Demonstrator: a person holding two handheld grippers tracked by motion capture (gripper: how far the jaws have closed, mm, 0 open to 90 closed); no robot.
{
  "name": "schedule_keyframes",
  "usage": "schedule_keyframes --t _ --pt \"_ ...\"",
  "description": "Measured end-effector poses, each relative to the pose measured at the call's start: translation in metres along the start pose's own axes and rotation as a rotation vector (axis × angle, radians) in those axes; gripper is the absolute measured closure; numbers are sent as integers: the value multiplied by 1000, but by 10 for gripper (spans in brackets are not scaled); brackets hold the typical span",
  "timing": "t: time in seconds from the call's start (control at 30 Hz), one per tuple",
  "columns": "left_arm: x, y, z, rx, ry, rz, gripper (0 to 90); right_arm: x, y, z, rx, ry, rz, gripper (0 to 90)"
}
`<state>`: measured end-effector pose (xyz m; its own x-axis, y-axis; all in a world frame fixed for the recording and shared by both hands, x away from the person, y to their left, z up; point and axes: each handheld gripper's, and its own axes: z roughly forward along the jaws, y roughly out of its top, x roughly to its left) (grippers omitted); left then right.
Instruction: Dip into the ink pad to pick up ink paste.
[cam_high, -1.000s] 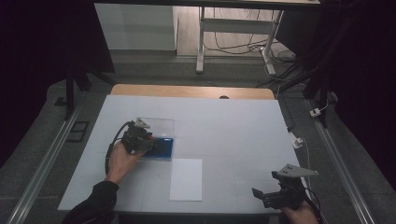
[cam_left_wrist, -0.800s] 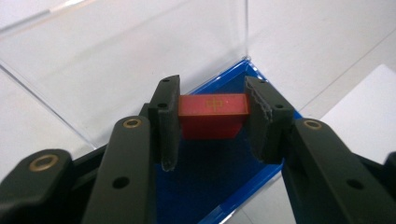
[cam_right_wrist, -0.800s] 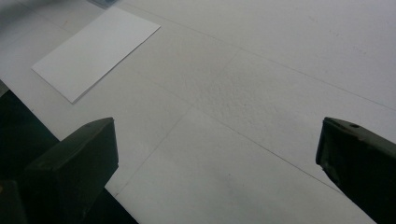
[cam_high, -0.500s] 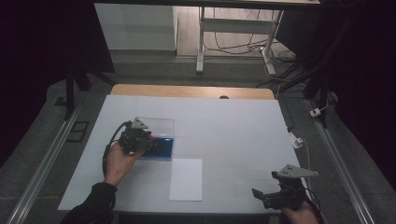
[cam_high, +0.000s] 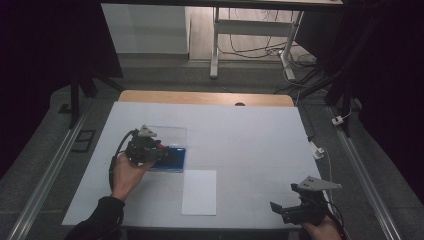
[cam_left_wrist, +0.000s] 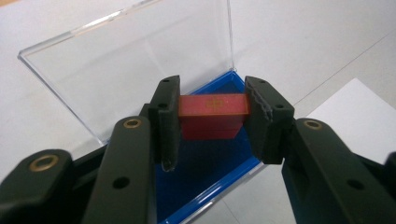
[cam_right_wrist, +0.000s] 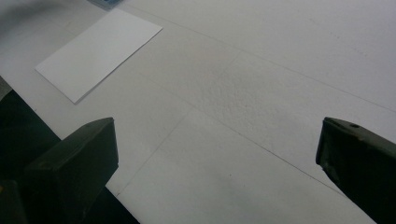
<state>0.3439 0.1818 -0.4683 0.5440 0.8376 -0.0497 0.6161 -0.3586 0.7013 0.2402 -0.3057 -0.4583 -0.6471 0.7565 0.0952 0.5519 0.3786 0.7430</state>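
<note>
My left gripper (cam_left_wrist: 212, 122) is shut on a small red block (cam_left_wrist: 212, 112) with a gold cross mark on its top face. It holds the block just above the blue tray of an open case (cam_left_wrist: 210, 186), whose clear lid (cam_left_wrist: 135, 70) stands up behind. From above, the left gripper (cam_high: 162, 152) sits over the blue case (cam_high: 175, 159) at the table's left. My right gripper (cam_high: 277, 209) rests near the front right edge of the table. Its jaws stand wide apart (cam_right_wrist: 217, 154) with only bare table between them.
A white sheet of paper (cam_high: 199, 192) lies flat in front of the case, also seen in the right gripper view (cam_right_wrist: 98, 51). The white table top (cam_high: 250, 140) ends at a wooden strip at the back; a desk frame and cables stand beyond.
</note>
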Motion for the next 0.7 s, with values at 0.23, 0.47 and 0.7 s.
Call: schedule_keyframes --t 0.23,0.47,0.7 --pt "2 -2 6 16 -11 9 584 0 0 0 3 1 -1 0" --pt "5 -5 15 51 -22 2 585 1 0 1 7 0 -3 0" --pt "6 -7 21 81 -12 3 585 1 0 1 8 -2 -7 0"
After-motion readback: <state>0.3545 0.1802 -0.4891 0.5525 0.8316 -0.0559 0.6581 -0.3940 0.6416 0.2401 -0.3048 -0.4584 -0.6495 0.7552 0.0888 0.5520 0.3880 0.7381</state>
